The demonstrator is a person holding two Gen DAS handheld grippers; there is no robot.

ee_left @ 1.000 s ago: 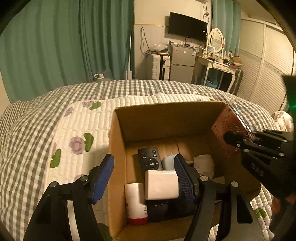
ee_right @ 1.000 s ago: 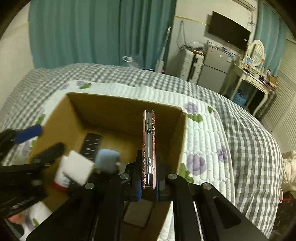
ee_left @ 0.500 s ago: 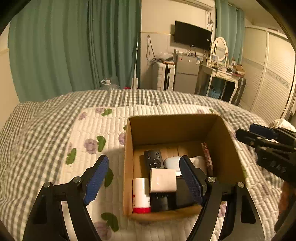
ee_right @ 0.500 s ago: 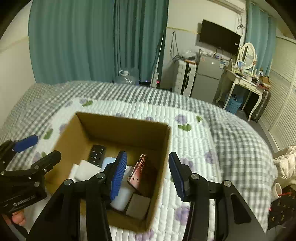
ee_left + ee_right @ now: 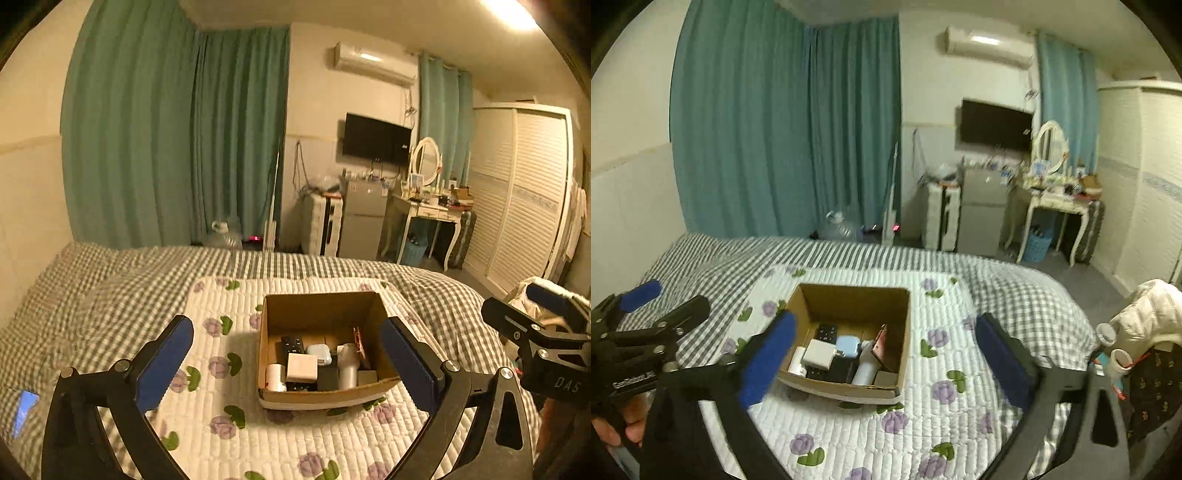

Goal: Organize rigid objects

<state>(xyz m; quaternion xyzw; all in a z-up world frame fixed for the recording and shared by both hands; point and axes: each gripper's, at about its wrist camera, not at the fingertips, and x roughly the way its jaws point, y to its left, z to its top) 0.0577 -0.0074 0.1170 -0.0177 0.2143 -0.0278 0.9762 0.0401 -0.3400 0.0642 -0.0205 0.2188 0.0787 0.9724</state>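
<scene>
1. Box (image 5: 325,395), open-topped cardboard, sits on the flowered quilt (image 5: 288,439) in the middle of the bed (image 5: 110,280).
2. Box contents, packed close: black remote (image 5: 292,344) at the back left; pale blue case (image 5: 318,352) beside it; white block (image 5: 302,367) in front, on top of dark items; white cylinder (image 5: 275,377) in the front left corner; white bottle (image 5: 348,365) right of centre; patterned pink case (image 5: 359,345) on edge, leaning against the right wall.
3. Left gripper (image 5: 291,363): jaws wide apart, nothing between them, held above the quilt on the near side of the box.
4. Right gripper (image 5: 886,354): jaws wide apart, empty, also raised clear of the box.
5. Each gripper shows at the edge of the other's view, the two well apart.
6. Lit phone (image 5: 25,412) lies on the checked cover at far left.
</scene>
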